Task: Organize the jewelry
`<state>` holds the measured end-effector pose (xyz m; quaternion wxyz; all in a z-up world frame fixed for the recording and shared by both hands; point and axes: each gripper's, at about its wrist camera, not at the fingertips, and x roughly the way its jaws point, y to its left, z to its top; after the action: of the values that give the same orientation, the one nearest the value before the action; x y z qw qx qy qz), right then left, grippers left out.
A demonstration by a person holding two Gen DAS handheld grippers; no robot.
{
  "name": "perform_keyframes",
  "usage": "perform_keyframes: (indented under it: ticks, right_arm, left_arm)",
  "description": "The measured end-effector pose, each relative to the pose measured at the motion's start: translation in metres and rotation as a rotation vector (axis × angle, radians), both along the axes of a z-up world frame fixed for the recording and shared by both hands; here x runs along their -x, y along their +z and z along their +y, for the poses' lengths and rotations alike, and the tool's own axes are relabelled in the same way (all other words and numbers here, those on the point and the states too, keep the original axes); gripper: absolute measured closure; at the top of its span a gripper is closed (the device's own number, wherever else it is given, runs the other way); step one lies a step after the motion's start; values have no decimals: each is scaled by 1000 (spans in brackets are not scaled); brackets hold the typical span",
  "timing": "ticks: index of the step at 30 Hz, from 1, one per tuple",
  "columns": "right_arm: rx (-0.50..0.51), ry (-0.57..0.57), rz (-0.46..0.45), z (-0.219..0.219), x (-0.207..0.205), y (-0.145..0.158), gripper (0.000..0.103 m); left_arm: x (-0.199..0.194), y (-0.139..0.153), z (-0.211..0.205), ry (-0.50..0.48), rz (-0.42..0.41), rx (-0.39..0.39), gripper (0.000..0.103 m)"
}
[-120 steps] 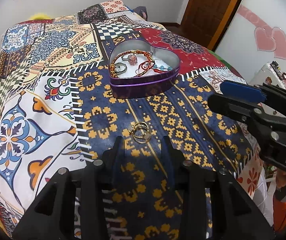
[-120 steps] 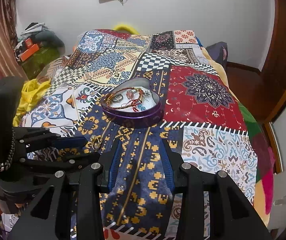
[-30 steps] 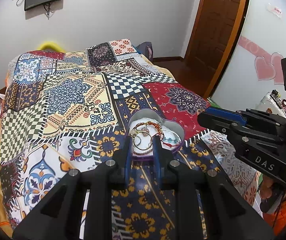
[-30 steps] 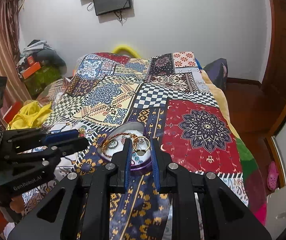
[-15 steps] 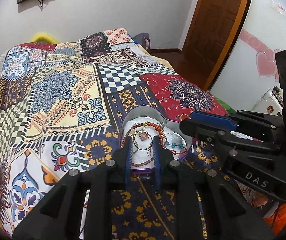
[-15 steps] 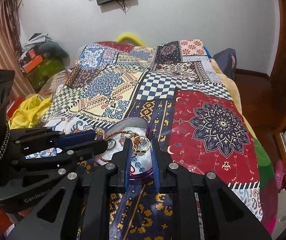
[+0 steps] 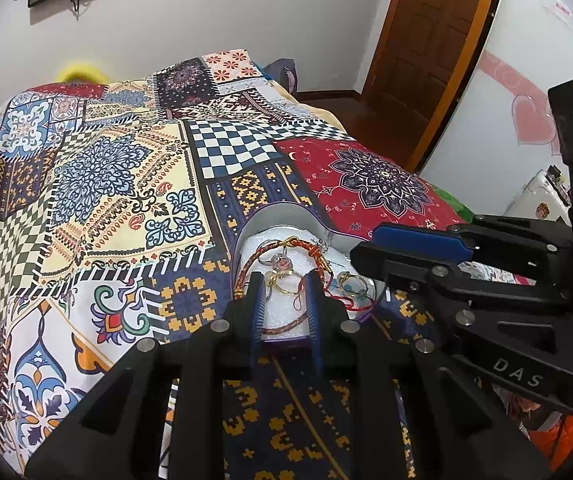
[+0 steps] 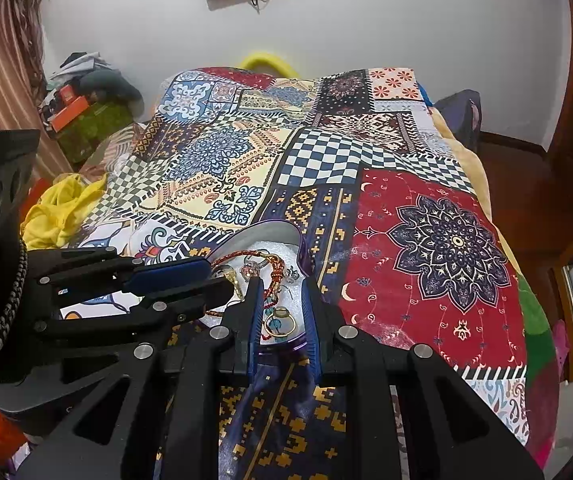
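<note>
Left wrist view
Tin: a purple heart-shaped tin (image 7: 286,216) sits on the patchwork bedspread (image 7: 106,184), middle of the bed toward its near edge, white padding inside.
Contents: a red braided cord bracelet (image 7: 246,268) loops around the left lobe; a pink-stone charm (image 7: 282,263) lies inside the loop.
Left gripper: the left gripper (image 7: 284,304) hangs over the tin's near rim, jaws parted to a narrow gap.
Gold rings: linked gold rings (image 7: 280,285) show in that gap; whether the pads touch them or they lie loose on the padding, I cannot tell.
Right gripper: the right gripper (image 7: 370,248) reaches in from the right over the tin's right lobe; from this side its jaw gap cannot be judged.
Second ring: a gold ring (image 7: 352,285) rests on the padding just below that gripper's tip.

Right wrist view
Right gripper: jaws spread apart, holding nothing, over the tin's near right part.
Ring: the gold ring lies flat on the padding between the fingers, beside blue beads (image 8: 273,323).
Left gripper: enters from the left, tip over the tin's left lobe.

Assessment
Step in hand: by my judgement, depositing pieces into the tin; the right side appears done.
Next move: confirm the left rings are free, then lift both grippers straight up, clear of the cord bracelet, so nothing snags.
</note>
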<state>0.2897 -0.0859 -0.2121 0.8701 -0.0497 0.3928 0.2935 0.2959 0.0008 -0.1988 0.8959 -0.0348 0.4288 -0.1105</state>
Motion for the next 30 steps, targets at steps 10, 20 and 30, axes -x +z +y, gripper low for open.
perform_keyframes:
  ticks: [10, 20, 30]
  right_arm:
    - [-7, -33, -84, -11, 22, 31, 69]
    - [-103, -86, -286, -33, 86, 103, 69]
    - [-207, -130, -611, -53, 188, 176, 54]
  left_arm:
    - [26, 38, 10, 51, -77, 7, 78]
    - [96, 129, 13, 99, -315, -7, 68]
    - [203, 209, 0, 139, -644, -42, 42]
